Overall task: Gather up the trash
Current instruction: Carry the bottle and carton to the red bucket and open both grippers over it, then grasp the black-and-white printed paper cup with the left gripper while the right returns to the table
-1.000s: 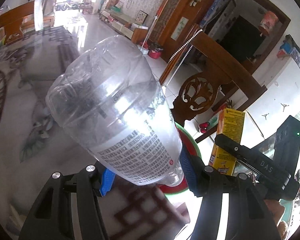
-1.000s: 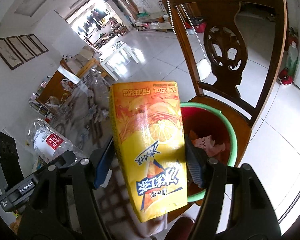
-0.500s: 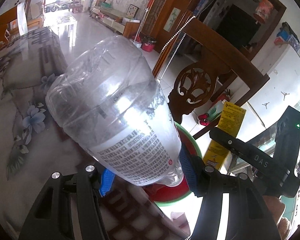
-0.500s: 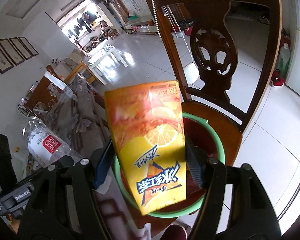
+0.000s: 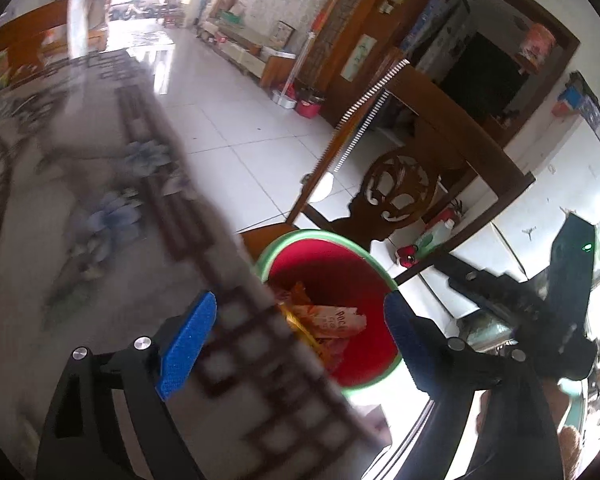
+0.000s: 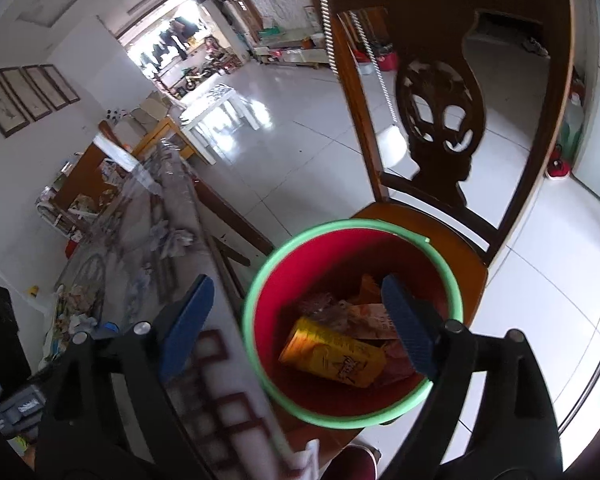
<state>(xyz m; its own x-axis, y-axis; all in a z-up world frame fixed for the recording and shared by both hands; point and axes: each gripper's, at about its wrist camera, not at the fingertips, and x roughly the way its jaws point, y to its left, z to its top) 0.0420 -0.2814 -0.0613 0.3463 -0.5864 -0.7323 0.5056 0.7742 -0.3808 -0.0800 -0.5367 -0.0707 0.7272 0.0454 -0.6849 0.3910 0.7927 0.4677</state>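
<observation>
A red bin with a green rim (image 5: 324,234) stands on a wooden chair seat beside the table. My left gripper (image 5: 300,300) hangs over its near edge, its jaws opening with nothing between them. My right gripper (image 6: 296,280) is above the same bin (image 6: 352,224), its jaws also opening and empty. The yellow drink carton (image 6: 332,354) lies on its side inside the bin among snack wrappers (image 5: 328,318). A clear crinkled shape (image 6: 322,308) sits beside the carton; I cannot tell whether it is the plastic bottle.
The carved wooden chair back (image 6: 440,108) rises behind the bin. A table with a flowered cloth under clear film (image 5: 80,200) runs along the left. White tiled floor (image 6: 300,152) lies beyond. The other gripper's body (image 5: 540,312) shows at the right of the left wrist view.
Both grippers let go: the clear bottle has left the left jaws and the yellow carton has dropped from the right jaws into the bin. Both sets of jaws stand wider.
</observation>
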